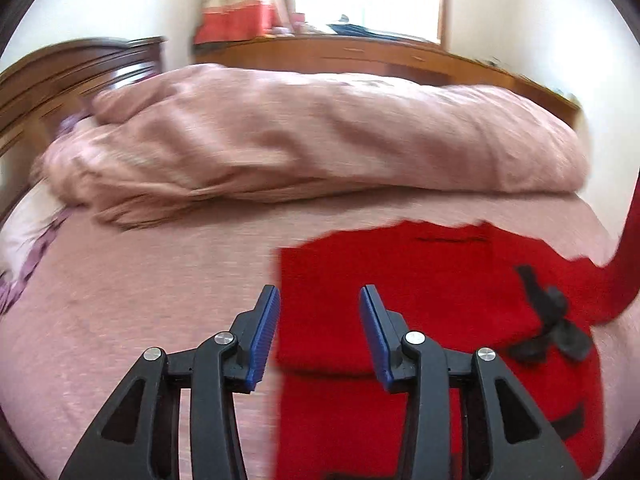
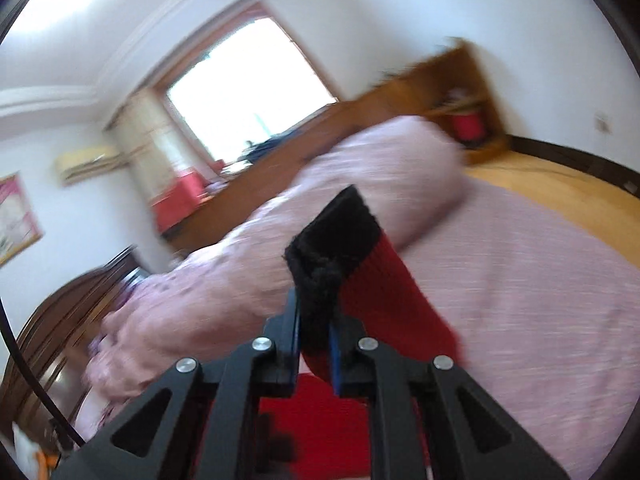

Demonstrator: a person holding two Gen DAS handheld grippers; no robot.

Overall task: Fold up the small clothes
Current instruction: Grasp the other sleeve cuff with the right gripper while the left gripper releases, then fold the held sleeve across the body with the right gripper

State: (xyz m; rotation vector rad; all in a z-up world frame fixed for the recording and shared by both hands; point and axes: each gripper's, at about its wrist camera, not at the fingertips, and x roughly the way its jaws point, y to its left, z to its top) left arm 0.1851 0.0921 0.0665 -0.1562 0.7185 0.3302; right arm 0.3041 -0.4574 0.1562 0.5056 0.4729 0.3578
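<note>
The red sweater (image 1: 420, 300) lies spread on the pink bed sheet (image 1: 140, 300), and one sleeve (image 2: 384, 292) of it is lifted off the bed. The right gripper (image 2: 316, 320) is clamped on that sleeve: its two fingers pinch the black cuff (image 2: 336, 232), which sticks up past the fingertips while the red knit hangs down to the right of them. In the left wrist view the same sleeve rises along the right edge of the frame, away from the body of the sweater.

The left gripper (image 1: 319, 316) has its jaws spread apart and holds nothing. It hovers over the left edge of the sweater, so that the blue pad of one finger (image 1: 264, 340) is above the bare sheet and the other is above the red fabric. A black bow (image 1: 552, 320) sits on the sweater to the right of this gripper.

Beyond the sweater a rumpled pink duvet (image 1: 320, 140) is bunched across the bed. A dark wooden headboard (image 1: 60, 80) stands at the left, a long wooden cabinet (image 1: 340, 54) runs behind the bed, and a bright window (image 2: 248, 88) is above it. Both views are blurred.
</note>
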